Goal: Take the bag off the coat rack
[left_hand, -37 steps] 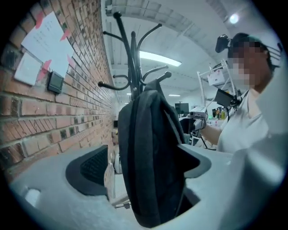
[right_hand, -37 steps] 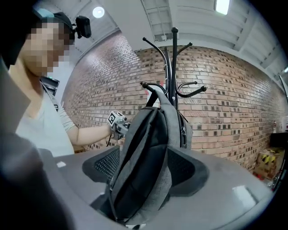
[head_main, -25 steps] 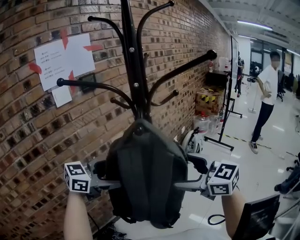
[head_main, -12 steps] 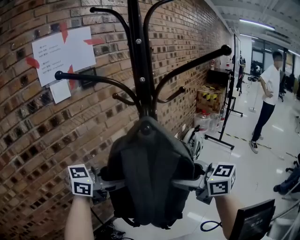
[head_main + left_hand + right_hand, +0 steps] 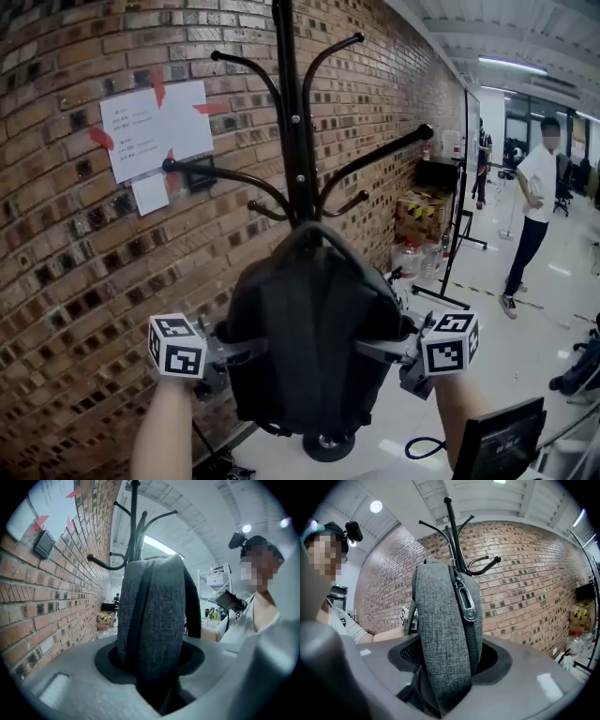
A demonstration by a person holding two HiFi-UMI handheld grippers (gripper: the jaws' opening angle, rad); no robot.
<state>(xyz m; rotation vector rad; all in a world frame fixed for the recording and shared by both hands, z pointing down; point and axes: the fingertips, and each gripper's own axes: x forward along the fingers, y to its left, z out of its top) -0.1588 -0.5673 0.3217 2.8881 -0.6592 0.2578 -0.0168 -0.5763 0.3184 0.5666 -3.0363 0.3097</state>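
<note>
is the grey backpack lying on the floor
No, the dark grey fabric backpack is up in front of the black metal coat rack, clear of the pale floor.

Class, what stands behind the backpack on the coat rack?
The rack's black pole rises behind the backpack; its round base shows below, the brick wall beyond. The pole's lower length and any hook holding the backpack are covered.
</note>
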